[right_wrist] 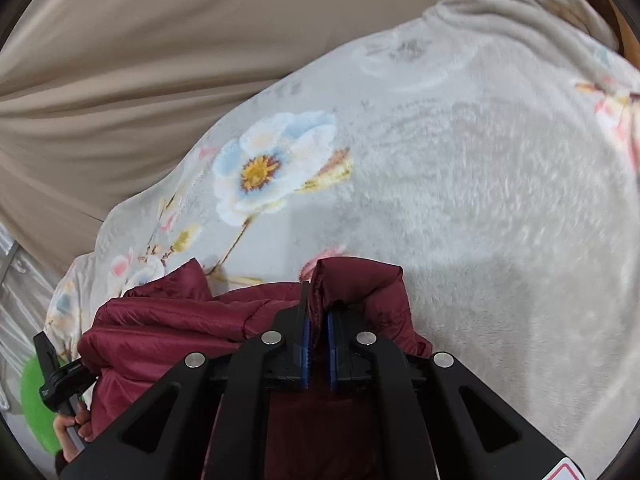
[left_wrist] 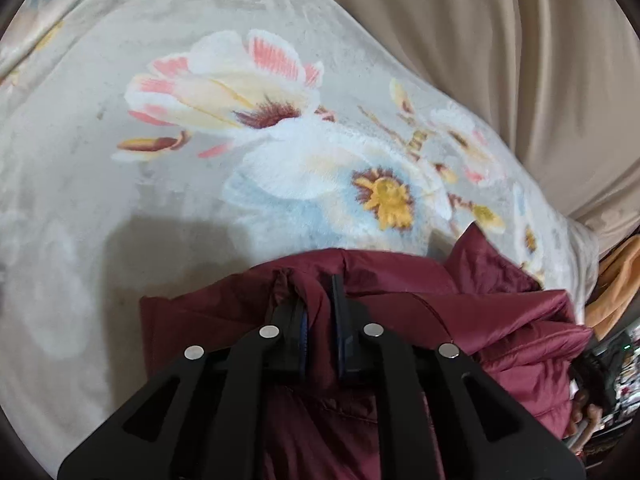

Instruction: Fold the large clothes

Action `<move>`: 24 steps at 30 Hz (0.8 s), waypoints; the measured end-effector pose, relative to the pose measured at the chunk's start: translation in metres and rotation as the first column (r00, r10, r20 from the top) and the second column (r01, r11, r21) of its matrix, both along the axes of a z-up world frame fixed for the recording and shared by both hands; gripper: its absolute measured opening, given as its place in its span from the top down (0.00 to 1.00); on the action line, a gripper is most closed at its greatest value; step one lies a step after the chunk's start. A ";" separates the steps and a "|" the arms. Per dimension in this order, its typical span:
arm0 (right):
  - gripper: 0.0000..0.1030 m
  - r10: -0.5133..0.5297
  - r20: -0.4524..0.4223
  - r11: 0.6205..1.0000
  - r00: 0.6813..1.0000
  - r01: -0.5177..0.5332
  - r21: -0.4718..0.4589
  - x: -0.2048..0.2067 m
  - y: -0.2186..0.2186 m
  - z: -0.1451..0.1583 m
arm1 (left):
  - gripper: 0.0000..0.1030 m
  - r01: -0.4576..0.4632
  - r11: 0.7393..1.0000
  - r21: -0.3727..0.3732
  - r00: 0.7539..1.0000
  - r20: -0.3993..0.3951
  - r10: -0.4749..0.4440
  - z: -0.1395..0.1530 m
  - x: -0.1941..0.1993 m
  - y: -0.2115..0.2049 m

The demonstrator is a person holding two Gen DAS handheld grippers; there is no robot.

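Left wrist view: the left gripper (left_wrist: 320, 300), at the lower centre of the frame, is clamped on a pinched fold of the one maroon padded jacket (left_wrist: 500, 320), whose bulk trails to the lower right; its long axis runs across the frame toward the other hand. Ahead, filling the frame's middle, lies one floral fleece blanket (left_wrist: 120, 120).

Right wrist view: the right gripper (right_wrist: 318, 312), lower centre, is likewise closed on a raised jacket edge, the rest bunched to the lower left. Each gripper holds its own end; neither looks nearer. Two grippers, one jacket.
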State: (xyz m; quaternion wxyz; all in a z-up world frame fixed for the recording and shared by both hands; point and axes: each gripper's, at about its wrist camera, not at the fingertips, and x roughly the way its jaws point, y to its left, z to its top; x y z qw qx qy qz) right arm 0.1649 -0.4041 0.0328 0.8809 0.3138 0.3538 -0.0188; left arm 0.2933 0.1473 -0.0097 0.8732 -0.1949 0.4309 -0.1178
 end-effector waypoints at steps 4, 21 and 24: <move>0.81 -0.001 0.104 0.997 0.995 -0.007 0.078 -0.023 -0.009 0.018 | 0.74 0.000 0.989 -0.146 0.999 0.051 0.007 0.028 -0.019 0.022; 0.60 0.093 0.005 0.978 0.996 -0.090 -0.190 -0.180 0.057 -0.006 | 0.44 0.146 0.988 -0.059 0.985 -0.088 -0.151 -0.017 -0.144 0.037; 0.93 0.112 0.022 0.969 0.993 -0.104 -0.226 -0.182 0.065 0.004 | 0.78 0.150 0.988 -0.048 0.987 -0.050 -0.152 -0.002 -0.155 0.045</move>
